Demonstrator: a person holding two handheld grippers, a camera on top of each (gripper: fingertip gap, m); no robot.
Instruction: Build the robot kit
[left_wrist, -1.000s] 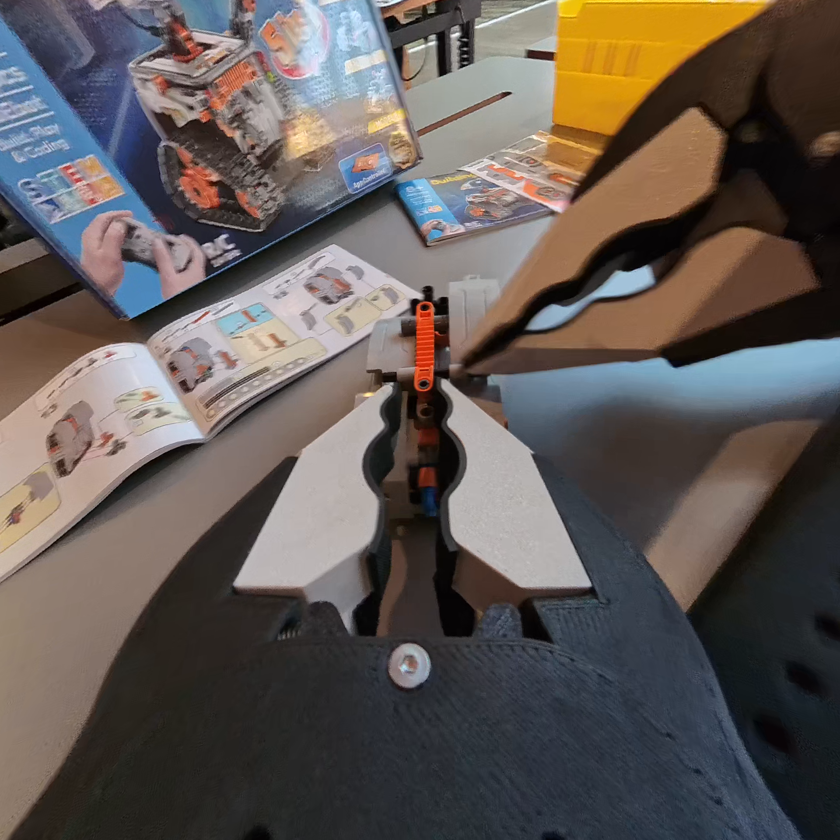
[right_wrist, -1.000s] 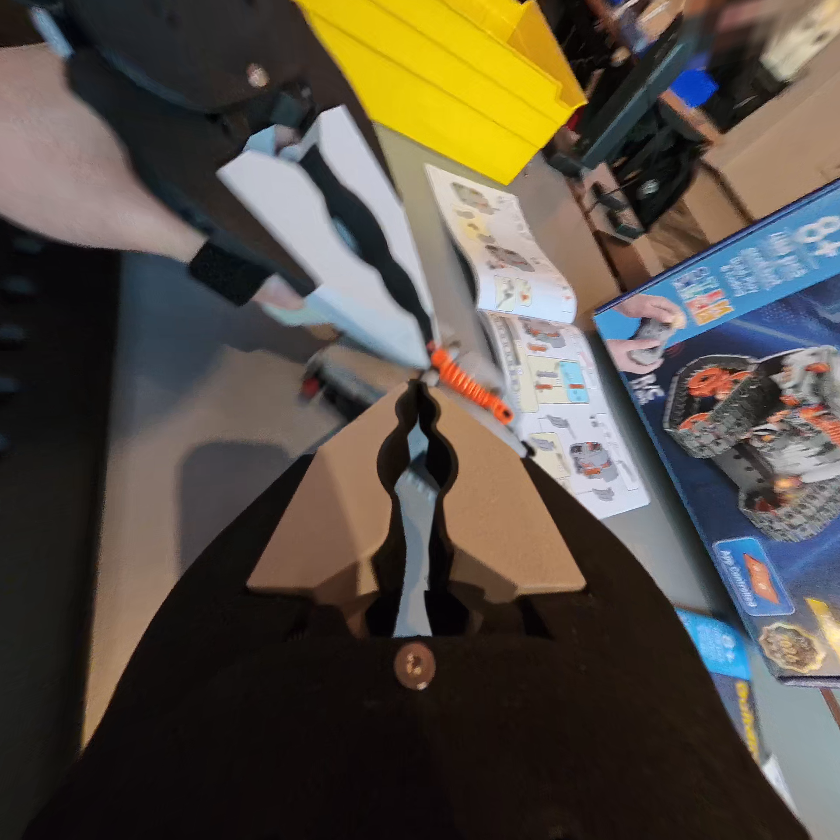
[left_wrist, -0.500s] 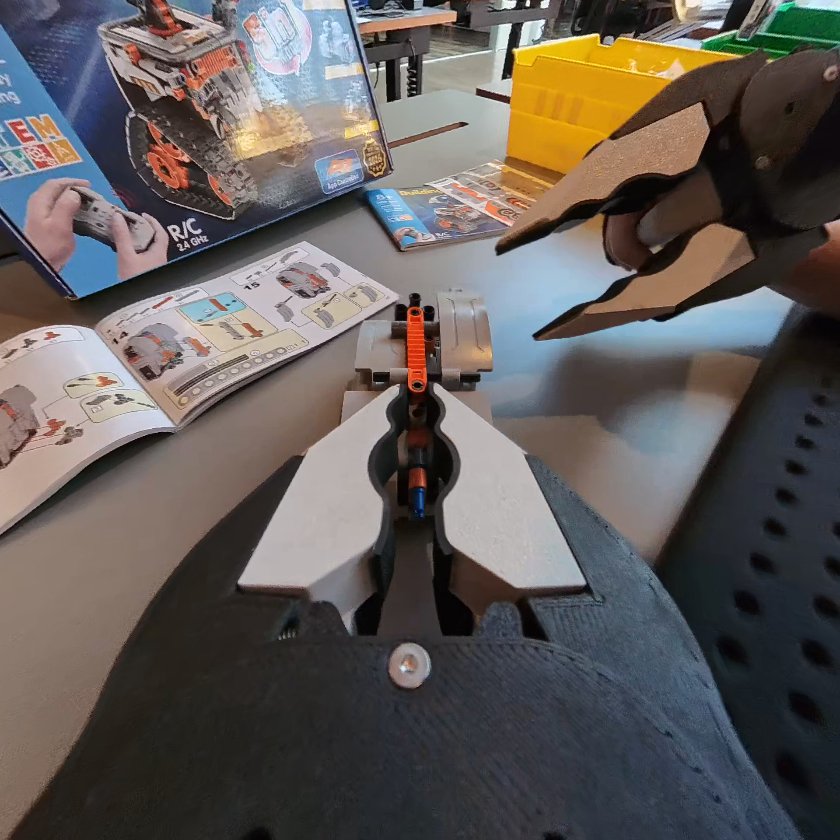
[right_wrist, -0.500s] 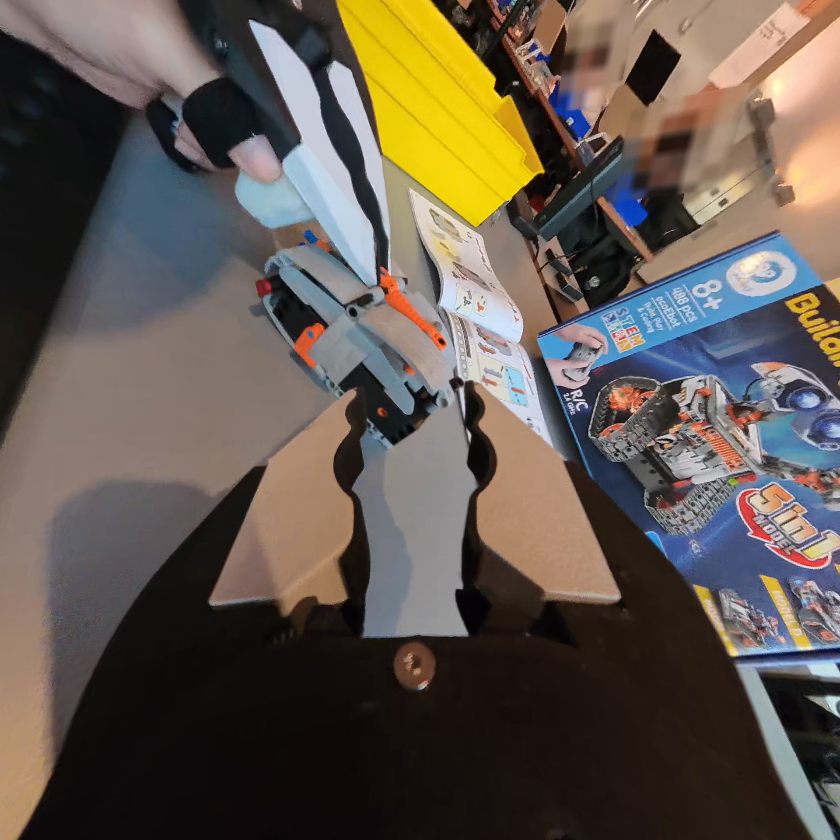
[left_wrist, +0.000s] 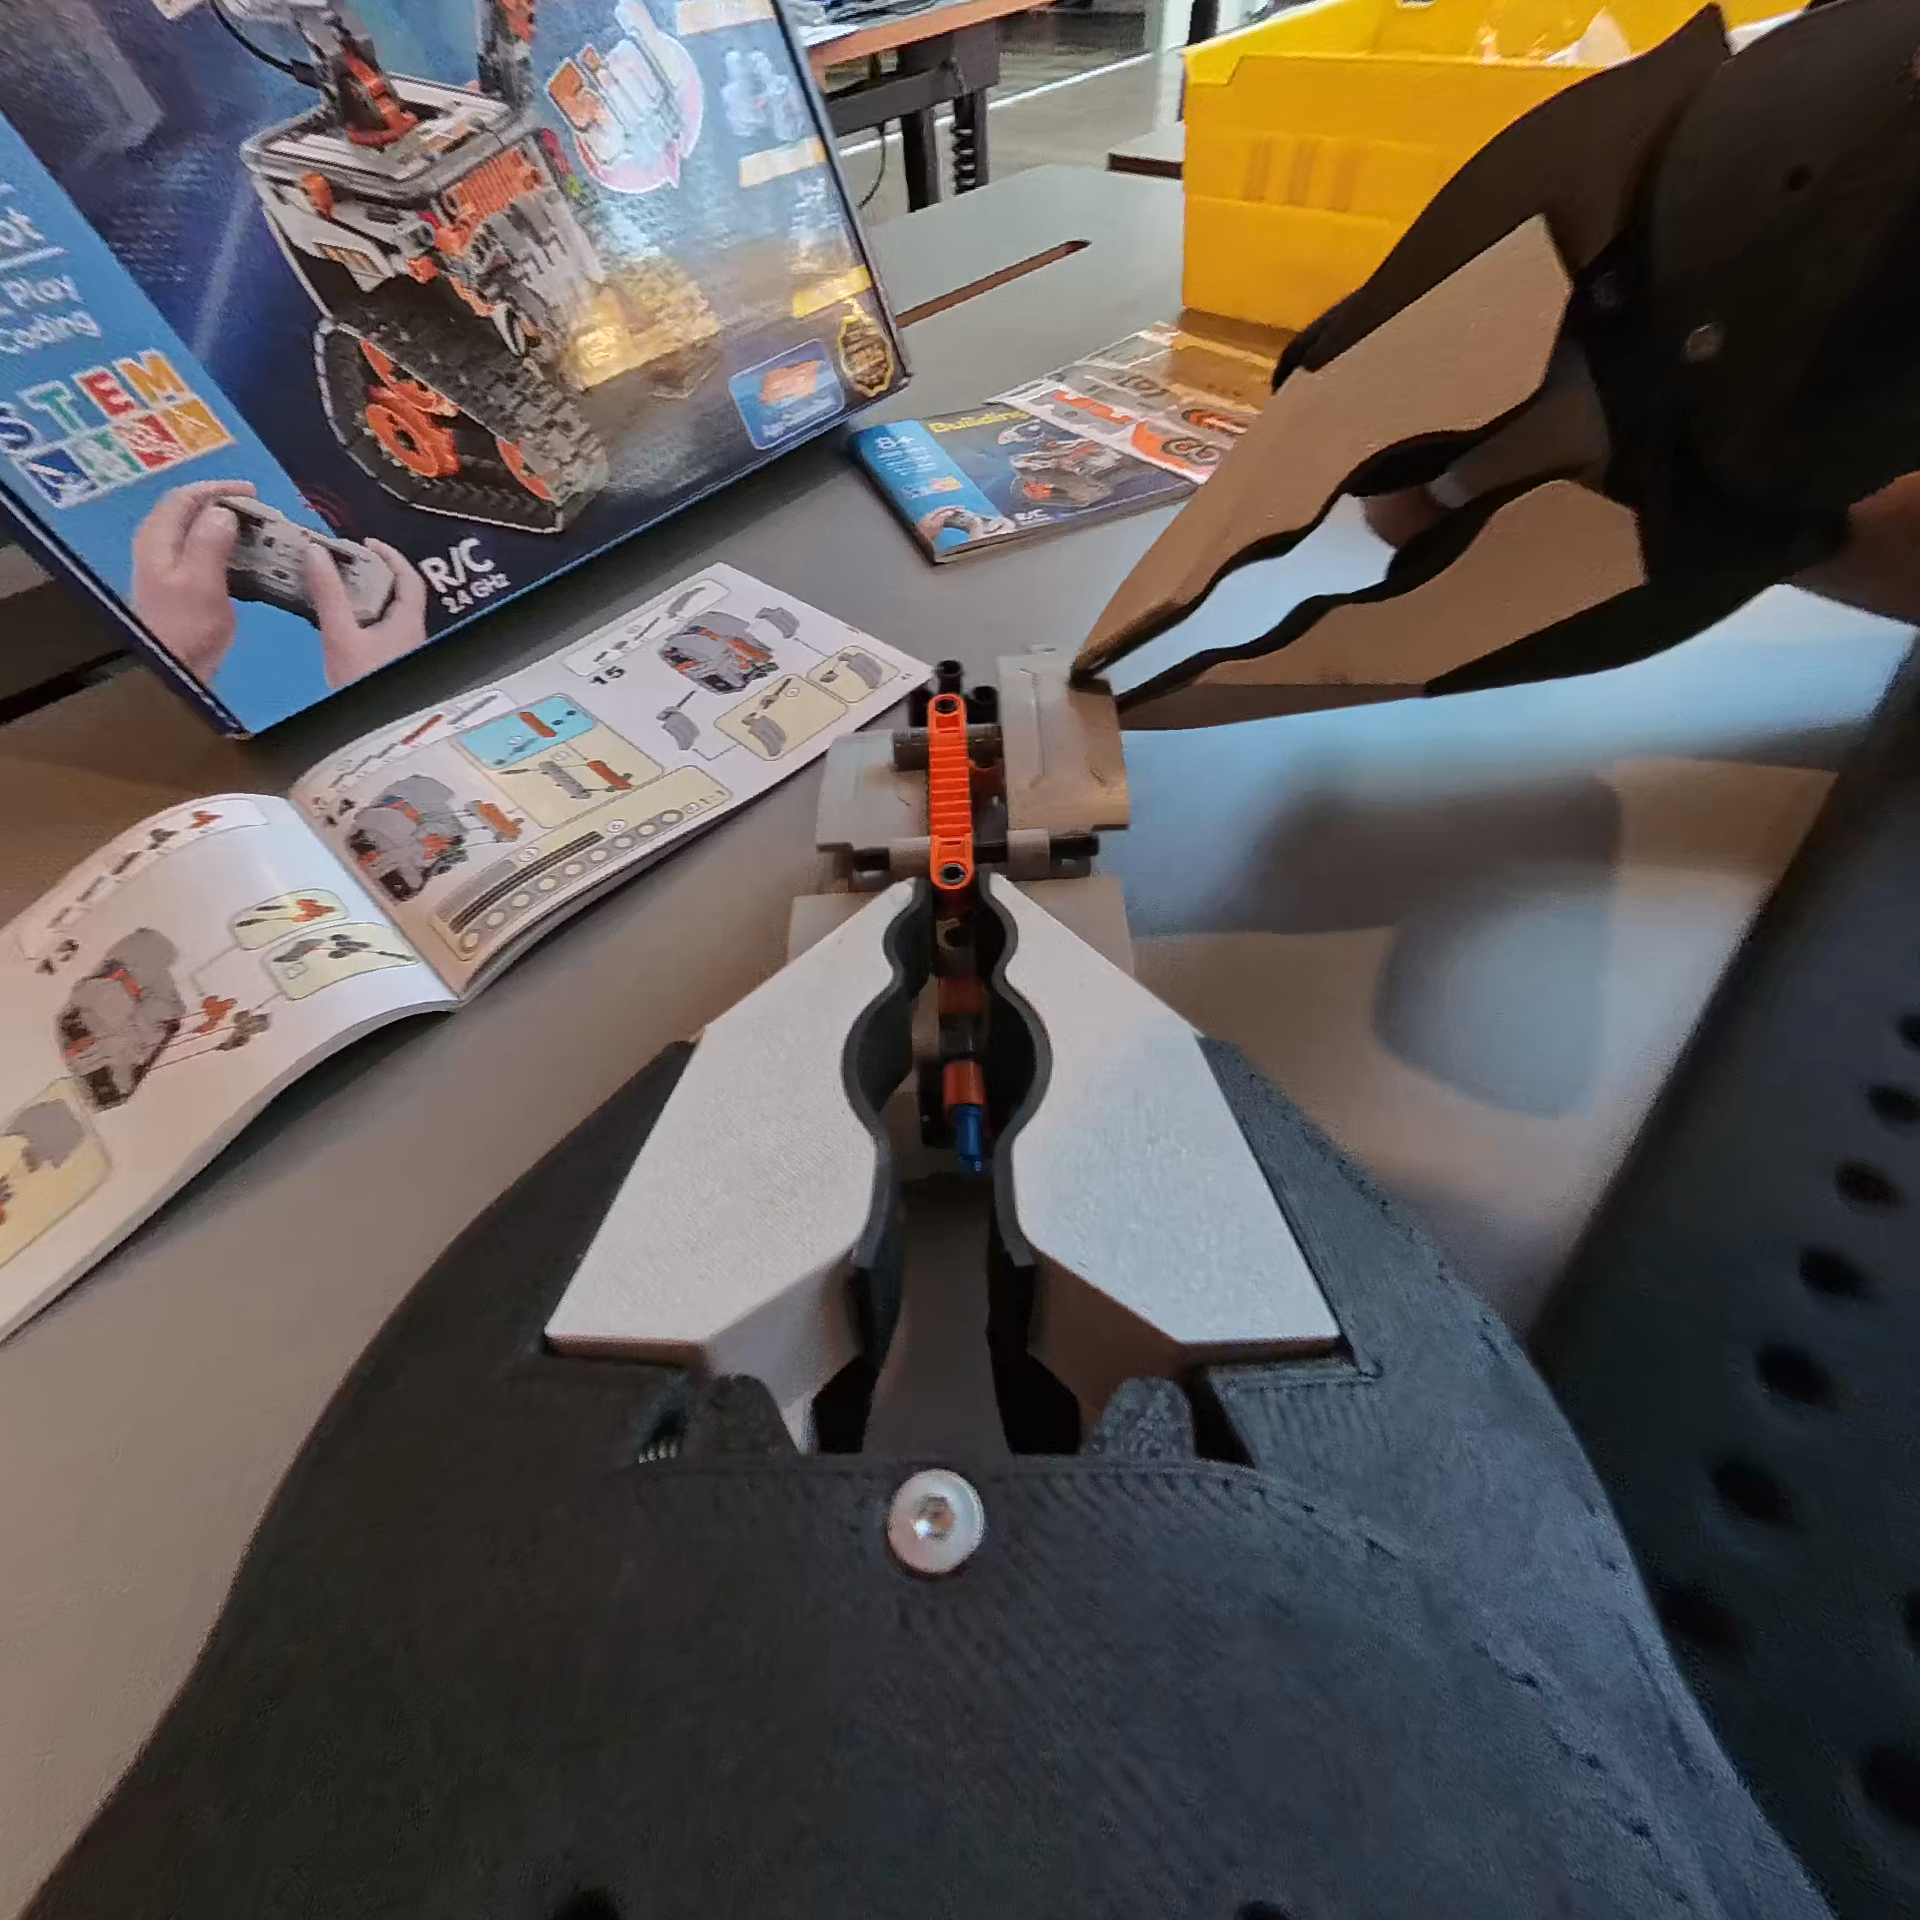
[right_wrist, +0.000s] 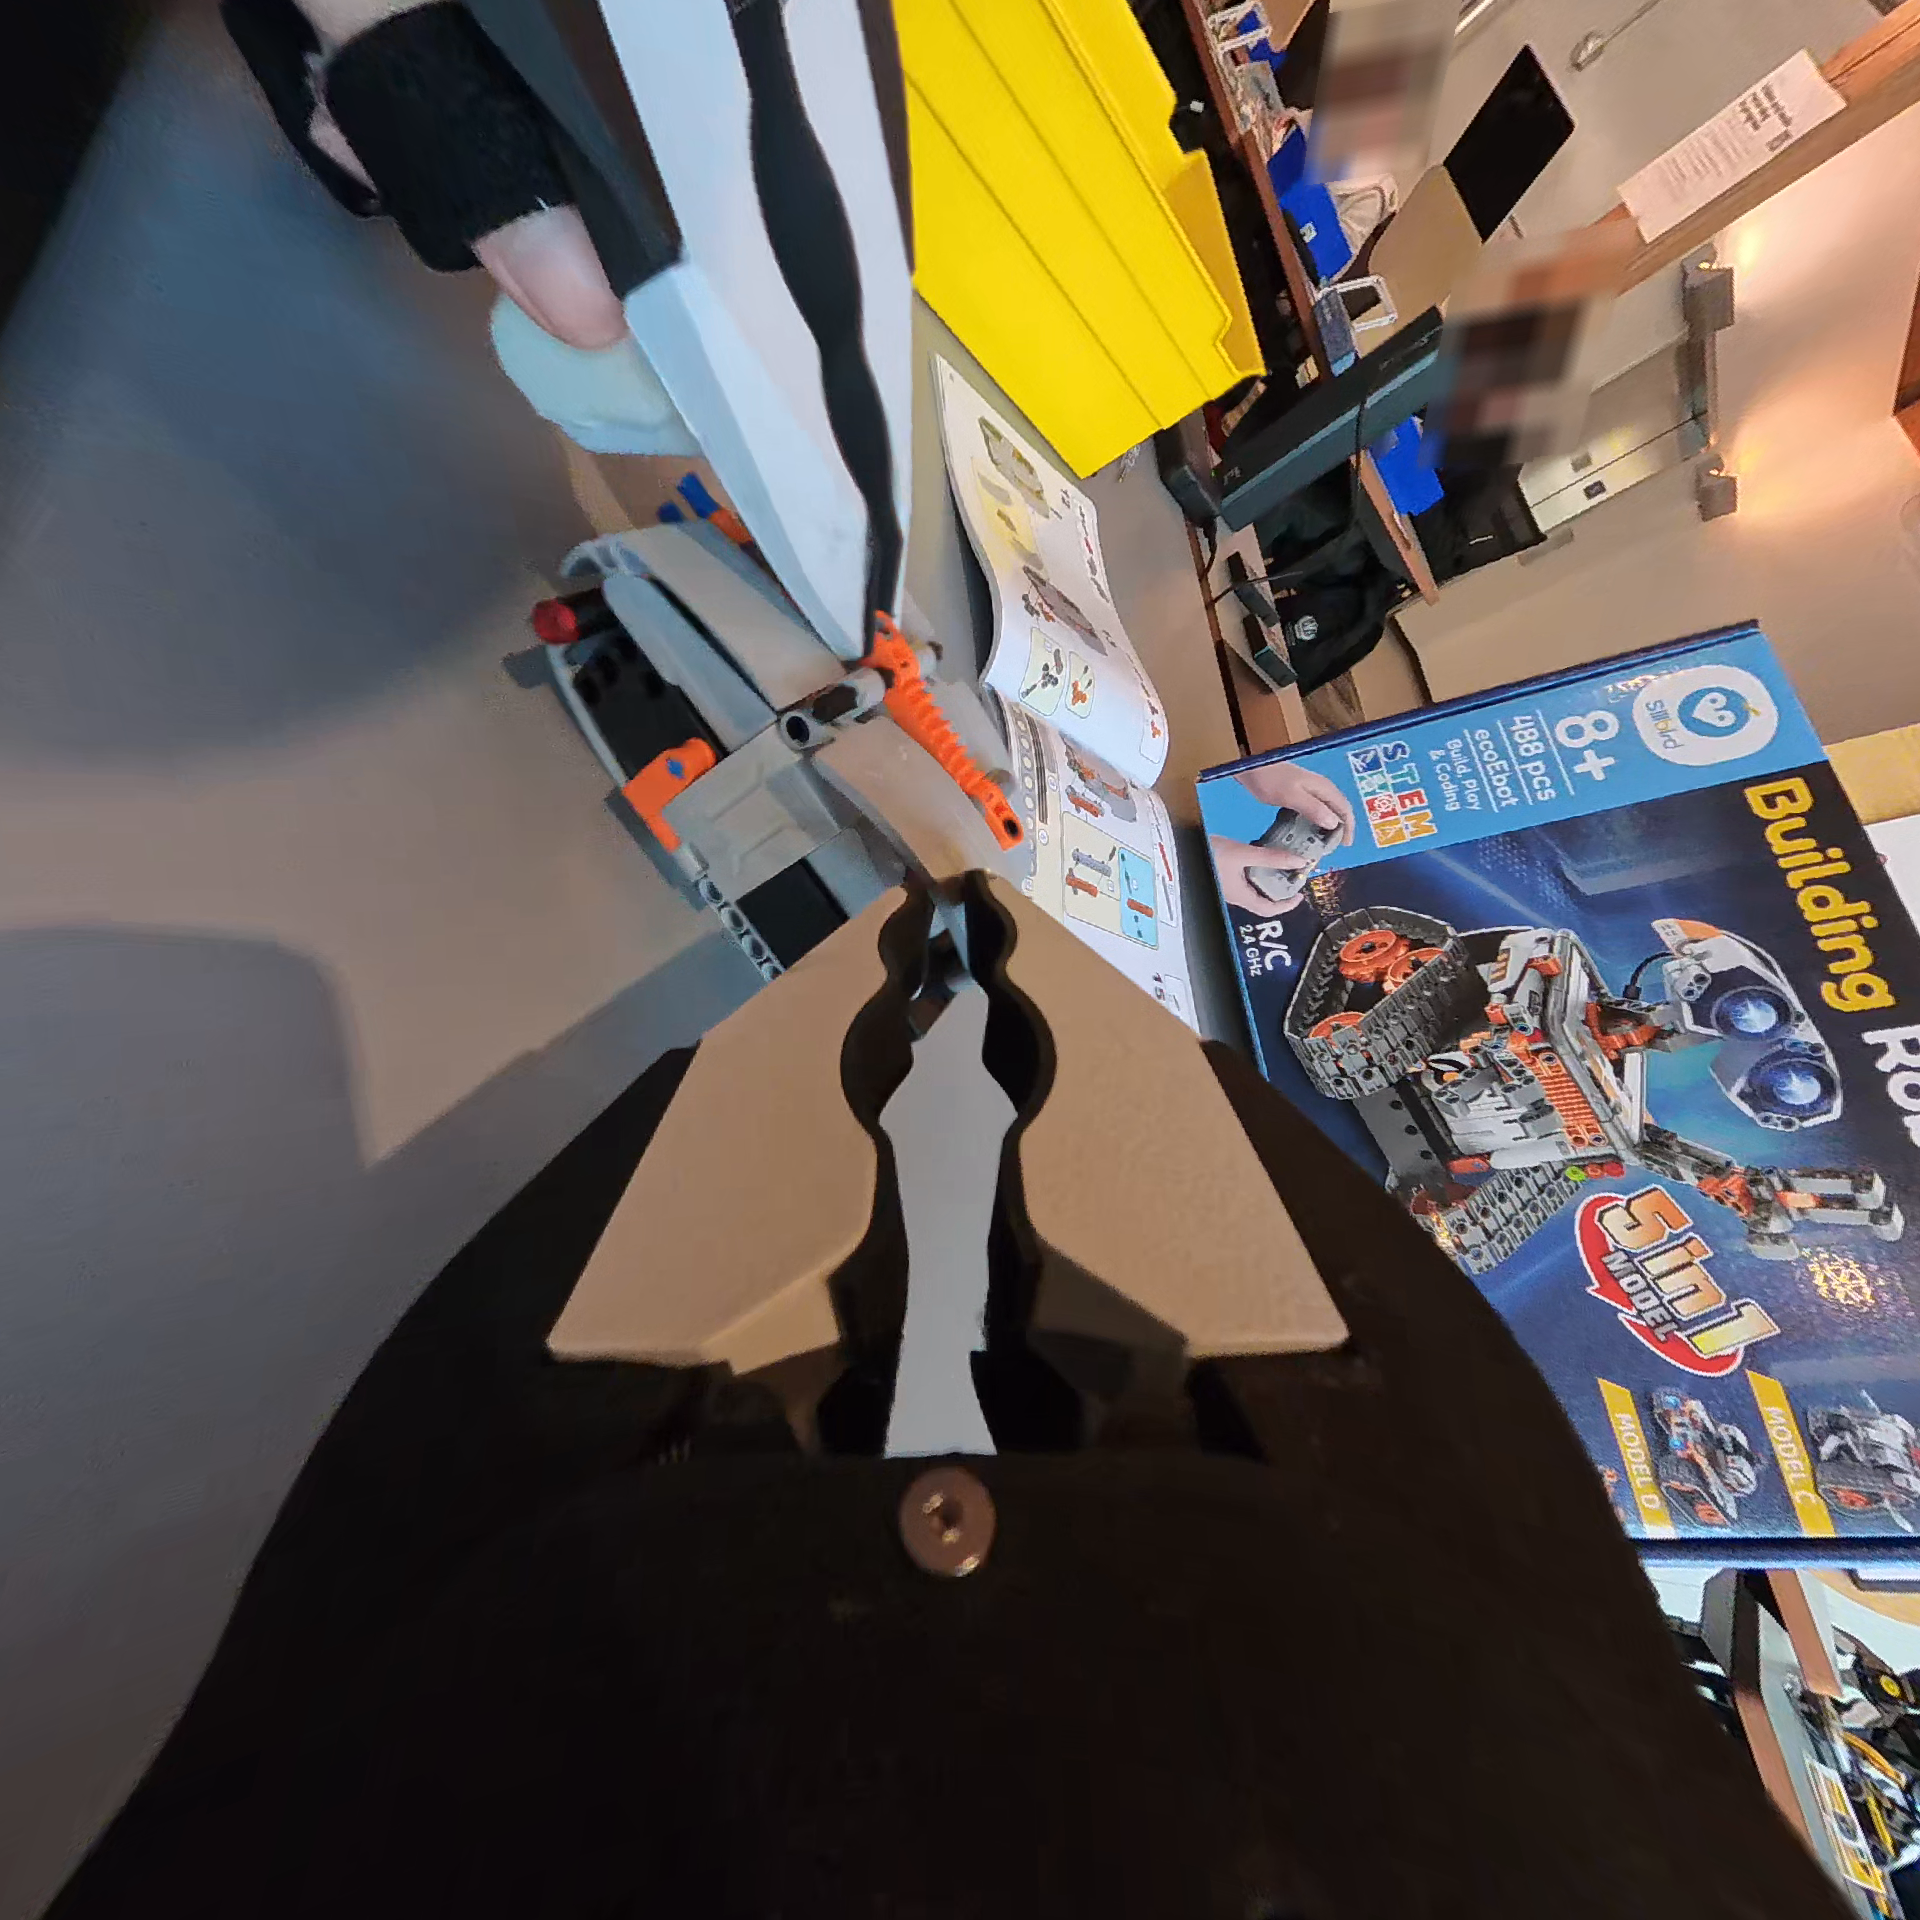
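Observation:
A small brick model (left_wrist: 1070, 769) of grey panels, black parts and an orange beam (left_wrist: 948, 790) sits on the grey table (left_wrist: 208, 1351). My left gripper (left_wrist: 951, 894), with grey fingers, is shut on the model's near end, at the beam's near tip. My right gripper (left_wrist: 1091, 691), with tan fingers, reaches in from the right. Its tips pinch the far right corner of the model's grey panel. In the right wrist view my right gripper (right_wrist: 943, 904) is closed down at the model's (right_wrist: 748, 810) edge. My left gripper (right_wrist: 873, 623) grips it from above.
A blue toy box (left_wrist: 416, 312) stands at the back left. An open instruction booklet (left_wrist: 416, 883) lies left of the model. More booklets (left_wrist: 997, 478) and a yellow bin (left_wrist: 1330, 187) are at the back right. A dark perforated surface (left_wrist: 1766, 1247) borders the right side. Left tips to right tips: about 5 centimetres.
Half a second ago my right gripper was open and lifted off to the right. It has come back down to the model's panel corner and closed. My left gripper has kept its hold.

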